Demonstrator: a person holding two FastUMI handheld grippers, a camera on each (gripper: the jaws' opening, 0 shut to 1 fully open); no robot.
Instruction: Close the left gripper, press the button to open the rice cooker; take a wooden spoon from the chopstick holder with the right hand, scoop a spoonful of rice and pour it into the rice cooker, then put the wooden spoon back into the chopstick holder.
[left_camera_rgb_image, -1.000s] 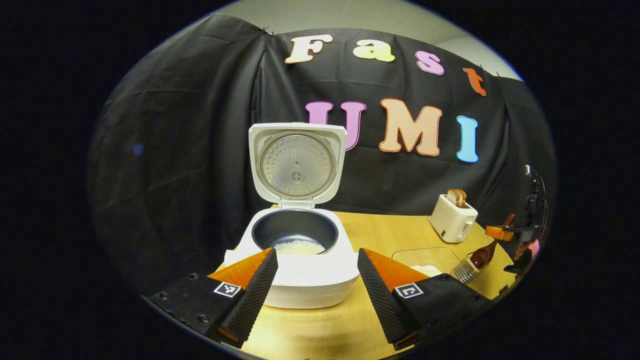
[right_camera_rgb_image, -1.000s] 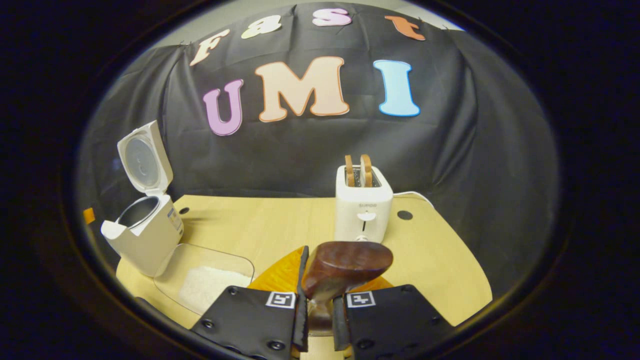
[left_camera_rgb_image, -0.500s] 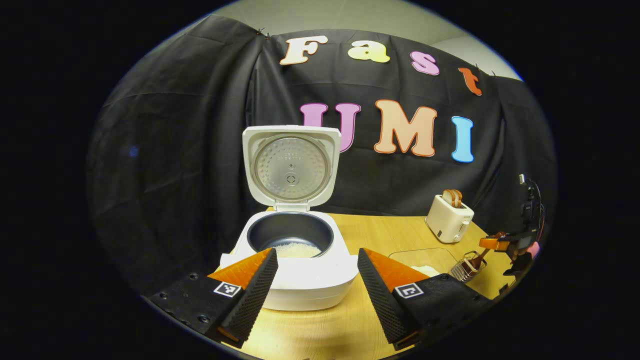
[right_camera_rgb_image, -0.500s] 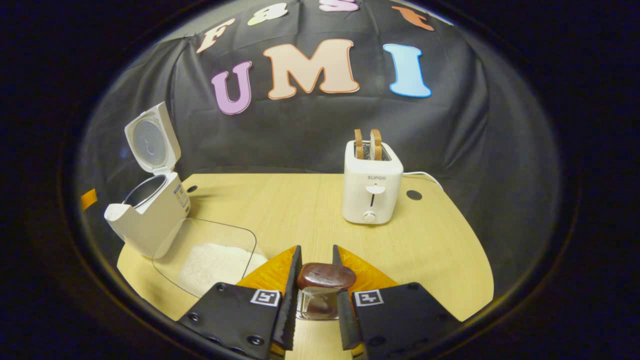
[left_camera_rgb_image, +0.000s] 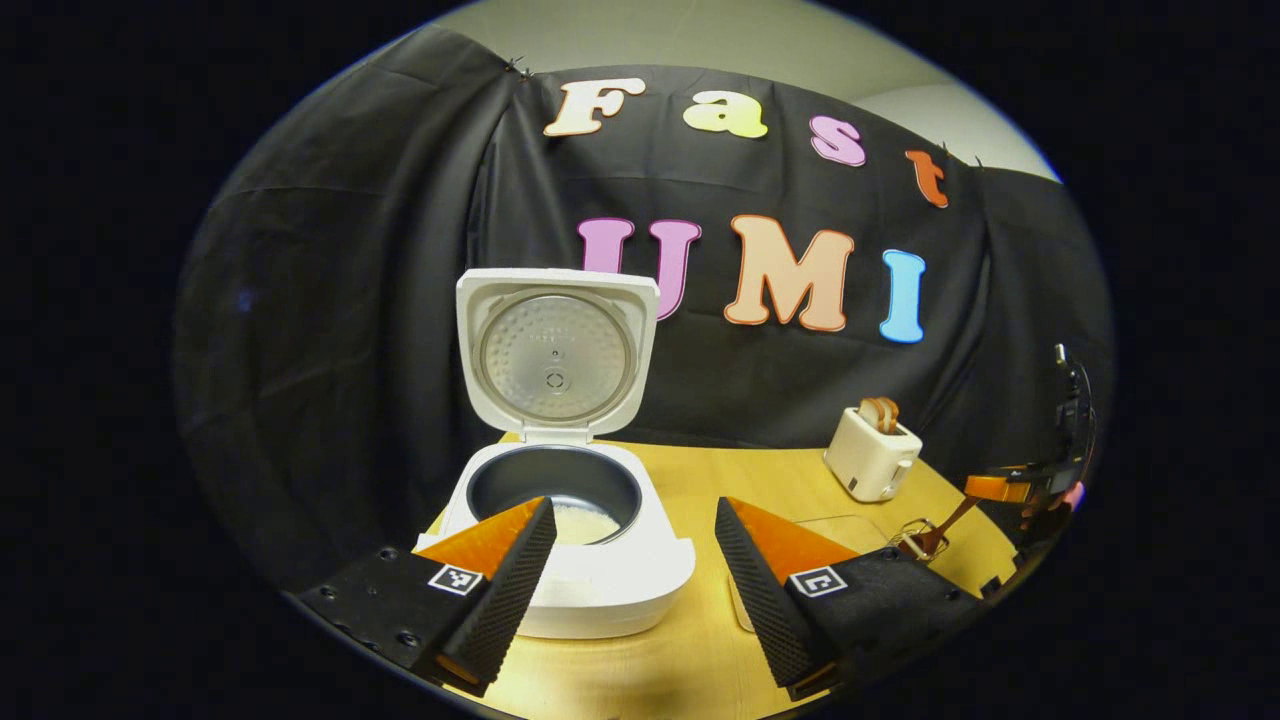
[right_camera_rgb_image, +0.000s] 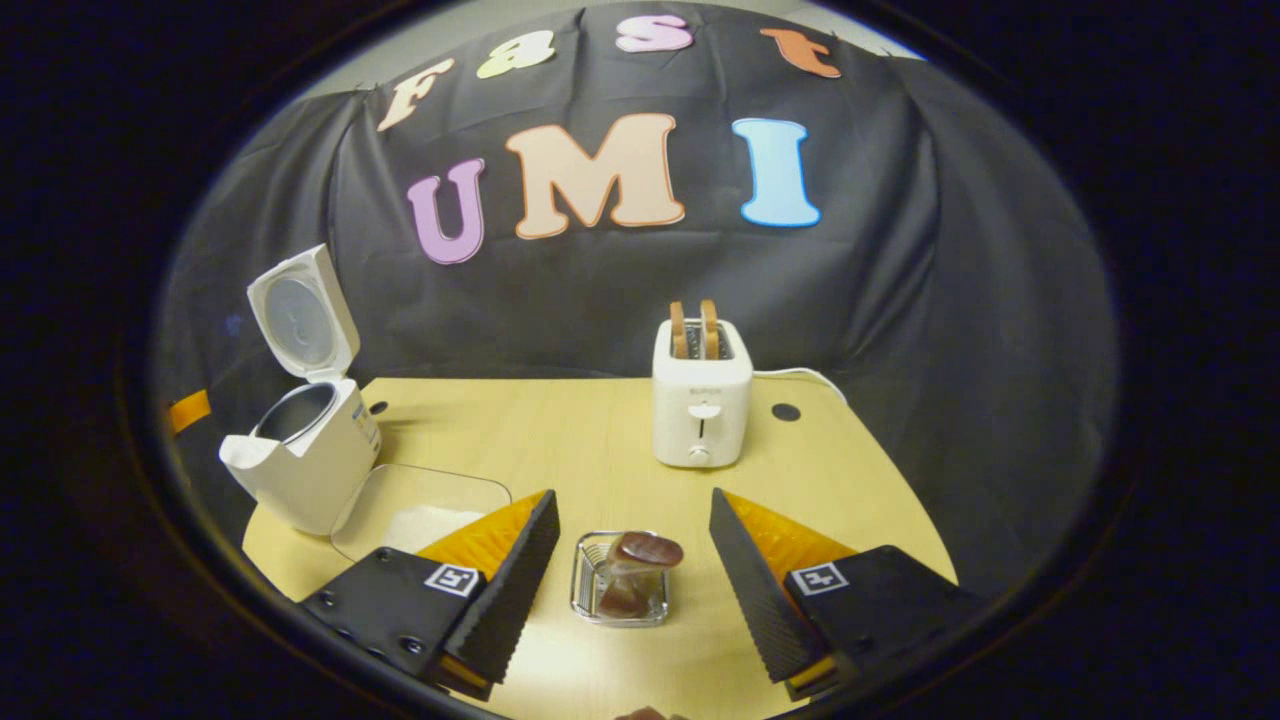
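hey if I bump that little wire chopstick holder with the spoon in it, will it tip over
Possibly. The chopstick holder looks like thin open wire, so probably light. The wooden spoon stands bowl-up above its rim, which likely makes it top-heavy. On the smooth table it may slide before tipping.

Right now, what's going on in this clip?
The wooden spoon stands in the chopstick holder, bowl end up, and the right claw is open around it, touching nothing. The rice cooker has its lid up with rice in the pot. The left claw hangs open in front of it. The rice tray sits beside the cooker.
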